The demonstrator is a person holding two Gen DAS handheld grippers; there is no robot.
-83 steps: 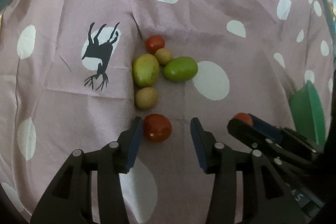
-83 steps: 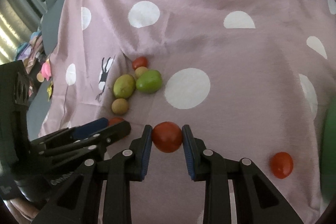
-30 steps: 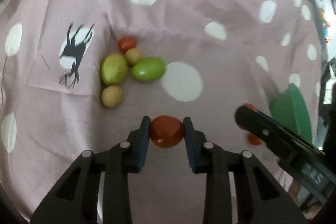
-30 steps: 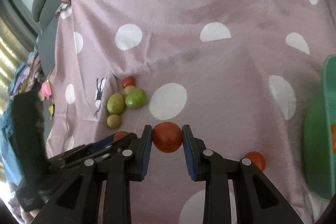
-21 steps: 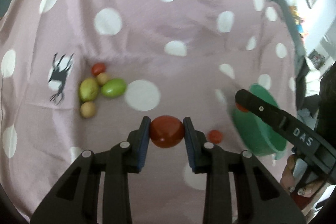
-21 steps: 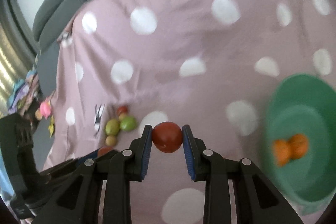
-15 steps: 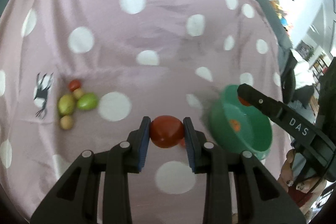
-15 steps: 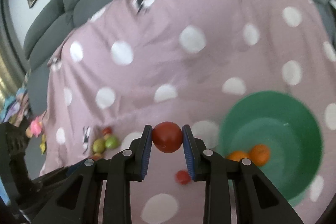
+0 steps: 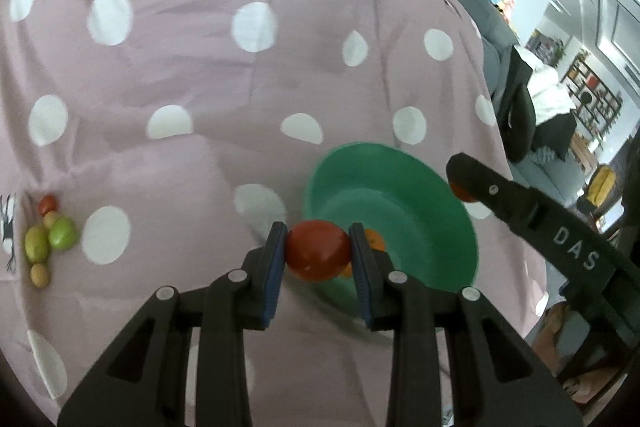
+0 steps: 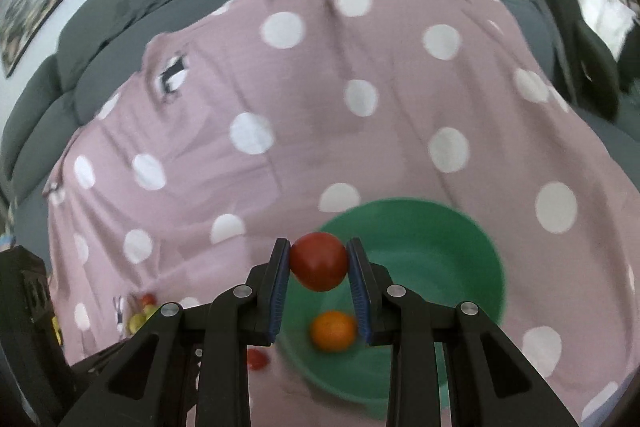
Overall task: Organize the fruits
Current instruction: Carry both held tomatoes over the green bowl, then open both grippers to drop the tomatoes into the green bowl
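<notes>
Both grippers carry fruit above the green bowl: left gripper clamps a red tomato, right gripper clamps another tomato. Risk — an early release near the rim drops fruit onto the cloth; a simultaneous drop could collide with the orange inside.

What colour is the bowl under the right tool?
Green bowl, clearest in the right wrist view, with an orange fruit inside.
</notes>
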